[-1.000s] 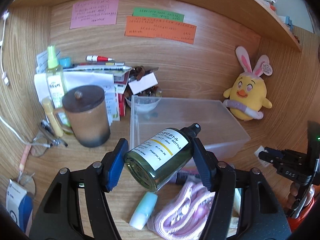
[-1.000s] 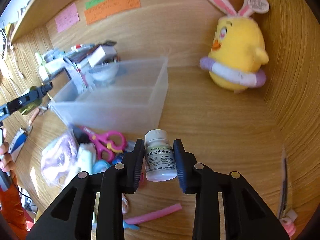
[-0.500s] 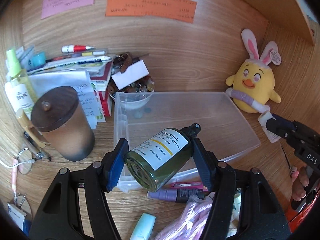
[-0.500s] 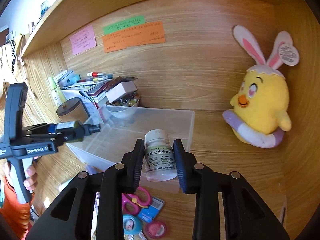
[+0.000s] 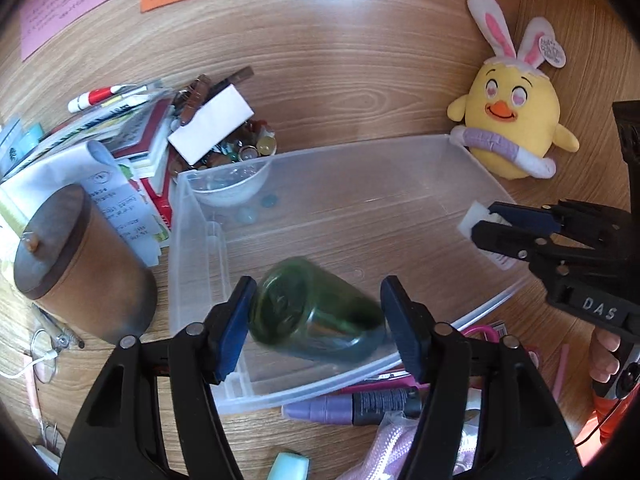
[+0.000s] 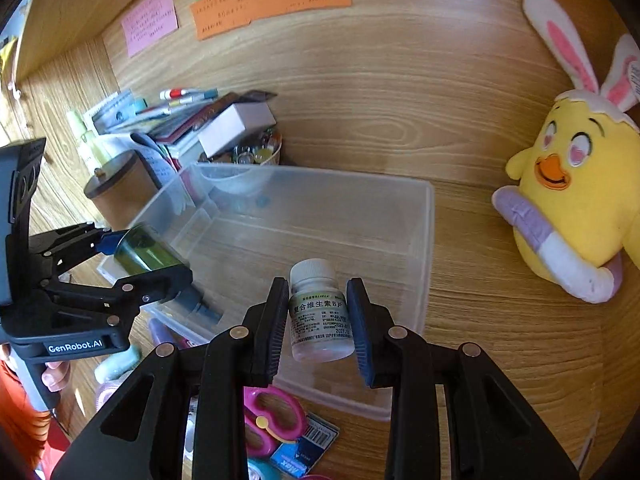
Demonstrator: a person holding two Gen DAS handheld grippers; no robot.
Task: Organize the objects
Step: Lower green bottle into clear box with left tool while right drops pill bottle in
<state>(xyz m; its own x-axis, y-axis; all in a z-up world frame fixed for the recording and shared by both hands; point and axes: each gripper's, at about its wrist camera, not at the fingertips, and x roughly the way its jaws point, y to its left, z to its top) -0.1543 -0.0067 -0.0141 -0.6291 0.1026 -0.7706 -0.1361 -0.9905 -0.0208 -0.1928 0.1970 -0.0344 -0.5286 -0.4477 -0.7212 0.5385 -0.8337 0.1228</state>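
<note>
Jaws just closing, left gripper (image 5: pixel 318 292) pinches green bottle (image 5: pixel 316 320), sharp only in right wrist view; right gripper (image 6: pixel 317 296) clamps pill bottle (image 6: pixel 320 320).

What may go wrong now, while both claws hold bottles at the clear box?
1. The green bottle looks blurred and askew in the left claw, whose jaws have just been closing on it. It may slip and drop hard into the clear box.
2. The right claw, holding the white pill bottle, is at the same box. The two claws might bump each other.
</note>
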